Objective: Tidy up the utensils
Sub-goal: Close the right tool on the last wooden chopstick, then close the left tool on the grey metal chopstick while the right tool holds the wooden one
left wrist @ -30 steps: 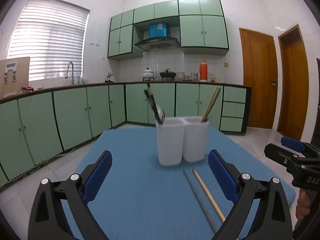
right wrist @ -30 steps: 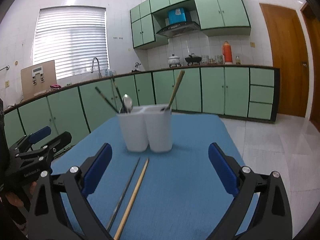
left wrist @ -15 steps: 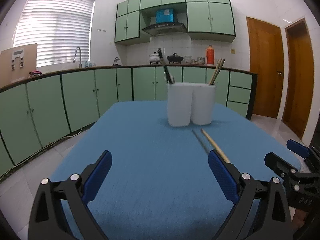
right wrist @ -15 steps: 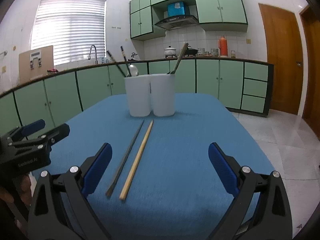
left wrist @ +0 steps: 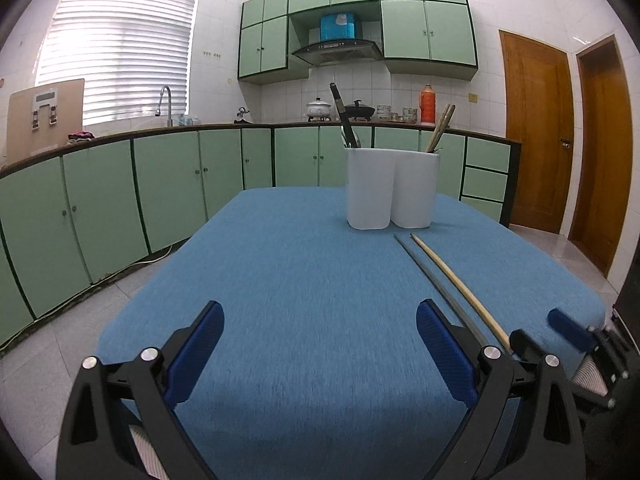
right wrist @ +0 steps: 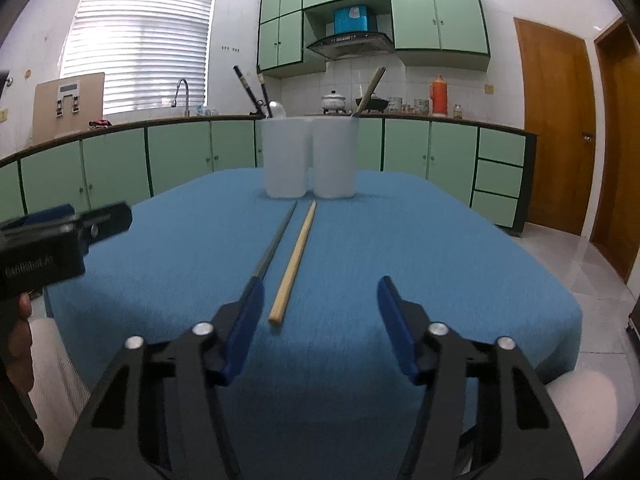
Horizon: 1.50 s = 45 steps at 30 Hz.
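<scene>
A white two-cup utensil holder [left wrist: 390,188] [right wrist: 310,158] stands on the blue table at the far side, with dark utensils in its left cup and wooden chopsticks in its right cup. A wooden chopstick [right wrist: 295,258] [left wrist: 456,286] and a grey metal chopstick [right wrist: 276,242] [left wrist: 432,278] lie side by side in front of it. My left gripper [left wrist: 320,344] is open and empty above the near table edge. My right gripper [right wrist: 320,316] is open and empty, just behind the near ends of the two chopsticks.
The blue table [left wrist: 300,280] [right wrist: 440,248] has rounded edges with tiled floor around it. Green kitchen cabinets [left wrist: 160,192] line the back and left walls. Wooden doors [left wrist: 536,132] stand at the right. The other gripper shows at each view's side [left wrist: 576,336] [right wrist: 60,236].
Both grippers have pulled back toward the near table edge and dropped lower. The holder looks farther away and the two loose chopsticks now lie fully in view.
</scene>
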Tool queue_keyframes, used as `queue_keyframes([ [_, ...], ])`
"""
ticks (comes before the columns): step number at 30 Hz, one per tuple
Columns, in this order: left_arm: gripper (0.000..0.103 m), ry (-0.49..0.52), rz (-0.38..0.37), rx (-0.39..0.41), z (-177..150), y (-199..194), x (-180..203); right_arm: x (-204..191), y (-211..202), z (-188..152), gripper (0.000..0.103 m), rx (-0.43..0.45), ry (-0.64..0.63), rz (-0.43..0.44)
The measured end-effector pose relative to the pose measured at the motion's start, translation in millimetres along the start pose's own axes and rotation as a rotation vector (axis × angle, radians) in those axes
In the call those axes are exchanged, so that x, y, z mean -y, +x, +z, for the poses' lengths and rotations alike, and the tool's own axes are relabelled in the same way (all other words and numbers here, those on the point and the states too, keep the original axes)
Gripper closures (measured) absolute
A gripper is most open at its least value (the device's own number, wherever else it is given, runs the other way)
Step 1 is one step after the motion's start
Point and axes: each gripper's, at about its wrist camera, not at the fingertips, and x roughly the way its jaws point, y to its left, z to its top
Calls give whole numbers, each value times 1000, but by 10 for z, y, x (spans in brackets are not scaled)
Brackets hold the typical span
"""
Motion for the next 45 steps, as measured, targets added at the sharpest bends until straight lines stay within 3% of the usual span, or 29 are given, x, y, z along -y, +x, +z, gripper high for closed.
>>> queue_keyframes([
  [9, 8, -6, -7, -5, -45, -4, 2, -126, 15, -90, 81, 7, -42, -6],
  [19, 8, -6, -19, -16, -79, 19, 19, -176, 40, -91, 96, 17, -78, -11],
  [28, 8, 0, -39, -16, -72, 25, 126, -90, -16, -79, 97, 34, -60, -66],
  [38, 10, 12, -100, -39, -123, 107, 505, 390, -229, -91, 97, 74, 33, -159],
  [45, 32, 22, -134, -76, -206, 207, 810, 639, -294, -121, 97, 82, 69, -158],
])
